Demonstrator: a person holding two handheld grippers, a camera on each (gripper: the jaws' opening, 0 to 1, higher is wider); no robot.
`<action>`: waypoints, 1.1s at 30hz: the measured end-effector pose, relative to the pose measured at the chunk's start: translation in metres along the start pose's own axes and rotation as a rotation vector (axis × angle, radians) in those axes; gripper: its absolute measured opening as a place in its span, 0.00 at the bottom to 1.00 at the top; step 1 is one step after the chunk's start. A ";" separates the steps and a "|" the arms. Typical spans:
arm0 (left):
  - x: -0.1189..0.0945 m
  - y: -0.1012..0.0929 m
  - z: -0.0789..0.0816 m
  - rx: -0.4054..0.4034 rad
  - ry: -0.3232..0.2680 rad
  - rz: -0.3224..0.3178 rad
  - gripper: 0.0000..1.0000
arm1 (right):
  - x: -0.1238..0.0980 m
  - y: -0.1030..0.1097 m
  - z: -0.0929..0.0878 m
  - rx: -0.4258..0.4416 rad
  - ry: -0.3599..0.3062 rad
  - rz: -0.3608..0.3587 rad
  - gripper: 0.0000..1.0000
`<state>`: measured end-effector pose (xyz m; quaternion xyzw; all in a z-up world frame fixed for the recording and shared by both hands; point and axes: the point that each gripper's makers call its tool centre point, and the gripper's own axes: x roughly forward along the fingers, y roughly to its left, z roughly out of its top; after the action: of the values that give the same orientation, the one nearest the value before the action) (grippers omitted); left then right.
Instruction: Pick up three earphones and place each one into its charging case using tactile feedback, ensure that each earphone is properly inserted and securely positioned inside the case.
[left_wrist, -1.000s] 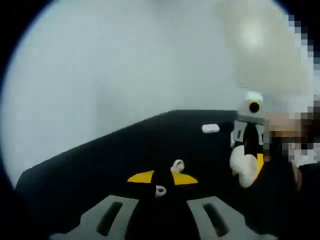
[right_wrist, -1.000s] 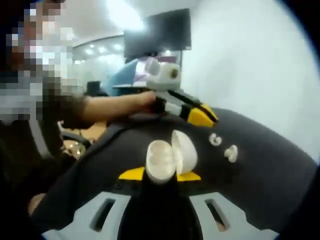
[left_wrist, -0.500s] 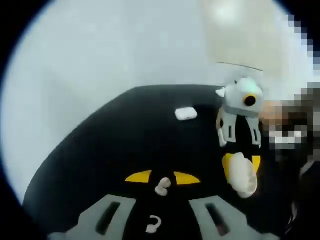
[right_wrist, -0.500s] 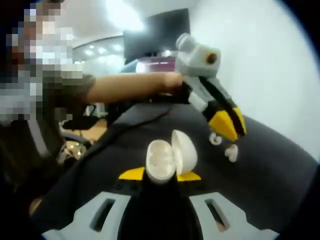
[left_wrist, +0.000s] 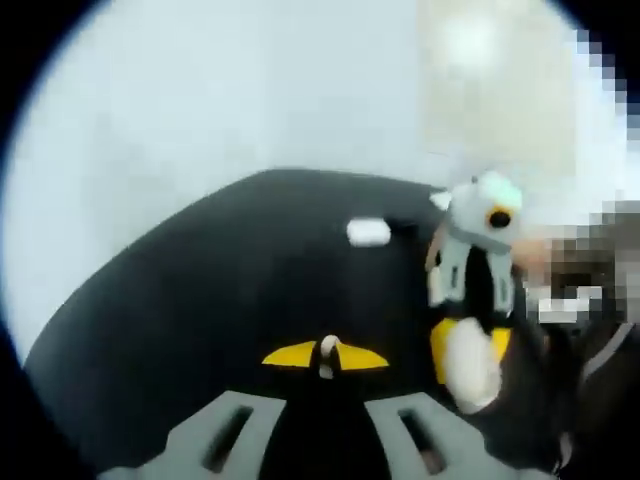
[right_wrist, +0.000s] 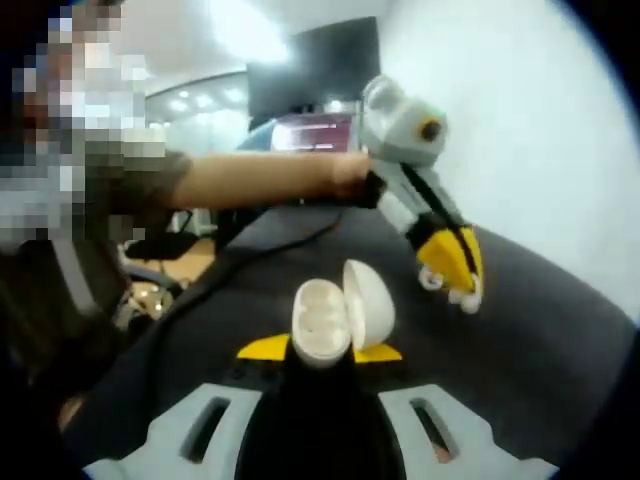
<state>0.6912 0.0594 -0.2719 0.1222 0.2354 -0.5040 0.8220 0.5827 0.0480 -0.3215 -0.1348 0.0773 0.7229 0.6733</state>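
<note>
A small white earphone (left_wrist: 327, 352) sits between the yellow tips of my left gripper (left_wrist: 325, 356), whose jaws stand close on it, low over the black table (left_wrist: 200, 300). In the right gripper view, the left gripper (right_wrist: 450, 270) points down at the table, with one earphone (right_wrist: 431, 279) and a second earphone (right_wrist: 468, 296) at its tips. My right gripper (right_wrist: 320, 350) is shut on an open white charging case (right_wrist: 335, 318), lid up, its wells bare. The right gripper (left_wrist: 465, 345) with that case (left_wrist: 467, 368) is at the right of the left gripper view.
A closed white case (left_wrist: 368, 232) lies farther back on the table. A person's arm (right_wrist: 250, 180) reaches across to the left gripper. A dark cable (right_wrist: 200, 290) runs over the table's left side, and a monitor (right_wrist: 315, 65) stands behind. A pale wall backs the table.
The left gripper has come down onto one earphone and its tips have drawn in around it. The right gripper and its open case have stayed put.
</note>
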 end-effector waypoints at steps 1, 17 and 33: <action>-0.005 -0.005 0.003 0.000 0.000 -0.001 0.03 | 0.000 0.000 0.000 0.000 0.000 0.000 0.22; -0.017 -0.120 -0.002 0.209 0.041 -0.077 0.04 | 0.001 -0.001 -0.001 0.002 -0.001 -0.001 0.22; 0.004 -0.111 -0.024 0.282 0.127 -0.046 0.05 | -0.001 -0.002 -0.001 0.001 -0.001 0.002 0.22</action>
<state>0.5878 0.0154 -0.2899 0.2625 0.2166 -0.5419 0.7684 0.5844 0.0469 -0.3222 -0.1341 0.0772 0.7235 0.6728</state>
